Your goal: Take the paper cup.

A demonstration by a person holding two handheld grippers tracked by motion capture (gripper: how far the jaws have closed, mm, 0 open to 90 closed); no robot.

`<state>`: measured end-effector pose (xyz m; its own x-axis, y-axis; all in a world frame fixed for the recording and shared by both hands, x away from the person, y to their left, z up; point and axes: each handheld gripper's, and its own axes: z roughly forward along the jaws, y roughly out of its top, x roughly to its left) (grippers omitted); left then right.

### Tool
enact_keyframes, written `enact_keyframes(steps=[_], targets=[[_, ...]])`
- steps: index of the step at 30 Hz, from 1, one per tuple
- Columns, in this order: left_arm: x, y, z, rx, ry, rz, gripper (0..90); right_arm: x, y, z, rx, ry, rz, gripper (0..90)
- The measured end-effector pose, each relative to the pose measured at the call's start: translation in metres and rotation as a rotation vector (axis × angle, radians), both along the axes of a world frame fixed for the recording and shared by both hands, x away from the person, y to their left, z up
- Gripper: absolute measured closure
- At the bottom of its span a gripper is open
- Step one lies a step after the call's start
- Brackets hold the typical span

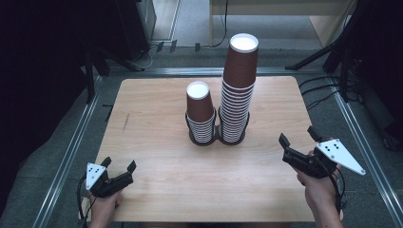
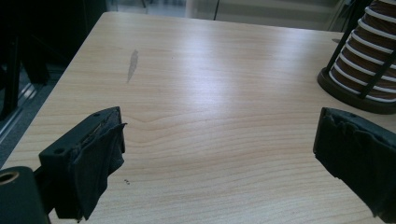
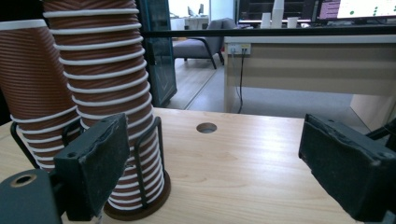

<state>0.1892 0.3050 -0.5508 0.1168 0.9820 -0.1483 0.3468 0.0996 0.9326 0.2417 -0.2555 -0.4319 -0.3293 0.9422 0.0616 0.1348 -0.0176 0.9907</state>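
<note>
Two stacks of brown ribbed paper cups stand upside down in a black wire holder (image 1: pixel 216 138) at the middle of the wooden table (image 1: pixel 152 109). The tall stack (image 1: pixel 240 90) is on the right, the short stack (image 1: pixel 200 111) on the left. My left gripper (image 1: pixel 119 163) is held over the table's near left corner, open with nothing between its pads. My right gripper (image 1: pixel 297 134) hovers at the right edge, open and holding nothing, pointing toward the stacks. In the right gripper view the tall stack (image 3: pixel 109 84) and short stack (image 3: pixel 32 79) rise behind the left pad. The left gripper view catches the holder's rim (image 2: pixel 355 100).
A dark smudge (image 2: pixel 132 65) marks the tabletop on the left. A round cable hole (image 3: pixel 206 127) sits near the table's far edge. Metal rails (image 1: pixel 71 152) run along both sides of the table, with cables and stand legs on the floor beyond.
</note>
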Motion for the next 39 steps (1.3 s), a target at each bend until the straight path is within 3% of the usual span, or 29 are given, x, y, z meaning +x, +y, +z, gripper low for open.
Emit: enact_keyframes(steps=[15, 39], targets=[[0.0, -0.002, -0.001, 0.012, -0.003, -0.007, 2.3, 0.013, 0.026, 0.02, -0.003, -0.02, 0.06, 5.6], [0.0, -0.005, -0.001, 0.032, -0.001, -0.013, 2.4, 0.035, 0.063, 0.046, 0.021, -0.036, 0.101, 3.6]])
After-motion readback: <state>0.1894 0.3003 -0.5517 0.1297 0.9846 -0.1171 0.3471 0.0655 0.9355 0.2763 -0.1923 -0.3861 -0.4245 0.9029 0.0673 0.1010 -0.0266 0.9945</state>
